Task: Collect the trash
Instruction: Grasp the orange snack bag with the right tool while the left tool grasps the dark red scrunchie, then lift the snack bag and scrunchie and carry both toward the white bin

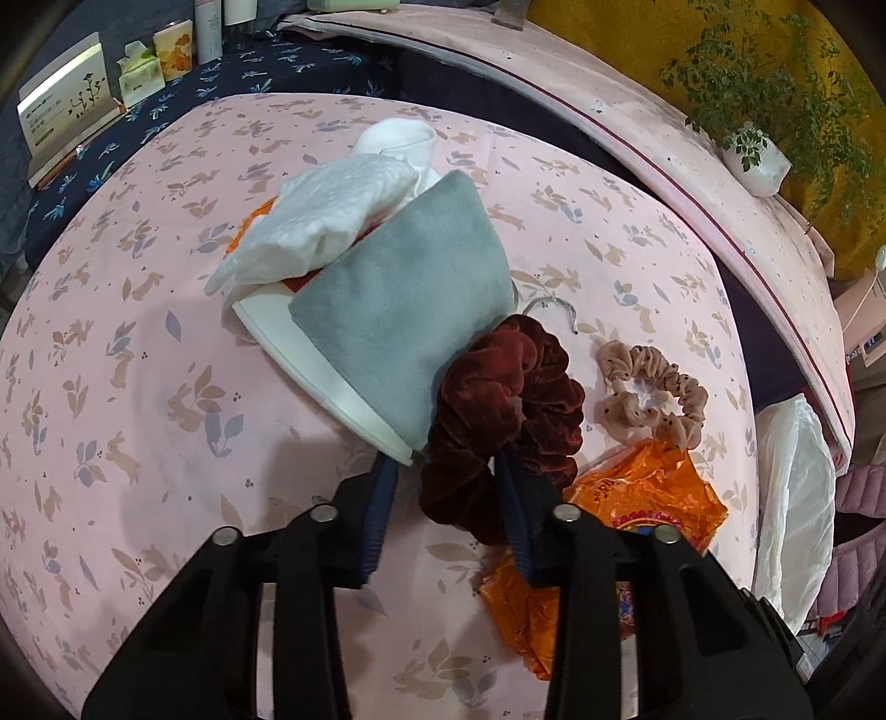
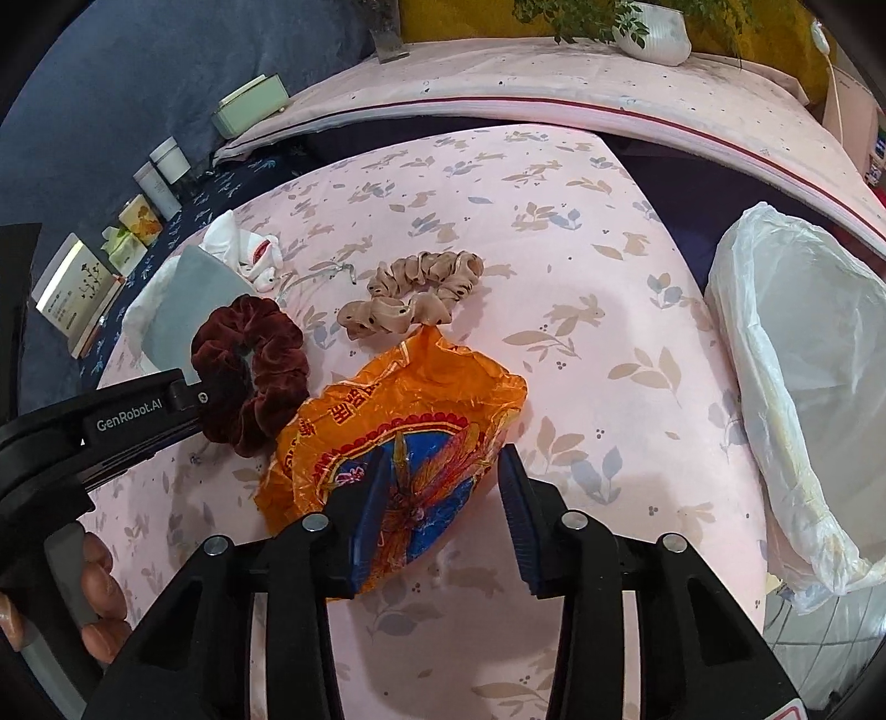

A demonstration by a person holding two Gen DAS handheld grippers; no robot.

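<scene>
An orange snack wrapper (image 2: 398, 426) lies crumpled on the pink bed sheet; it also shows in the left wrist view (image 1: 642, 504). My right gripper (image 2: 443, 471) is open, its fingers straddling the wrapper's near part. My left gripper (image 1: 448, 471) is open around the near edge of a dark red velvet scrunchie (image 1: 498, 410), which also shows in the right wrist view (image 2: 252, 365). A beige dotted scrunchie (image 2: 415, 293) lies just beyond the wrapper. A bin lined with a white bag (image 2: 803, 387) stands at the bed's right edge.
A grey cloth (image 1: 398, 310) covers a white box with crumpled white tissue (image 1: 326, 216) on top. A thin wire hook (image 1: 559, 310) lies near it. Boxes and bottles (image 2: 144, 205) line the dark blue shelf at left. A potted plant (image 2: 653, 33) stands on the headboard.
</scene>
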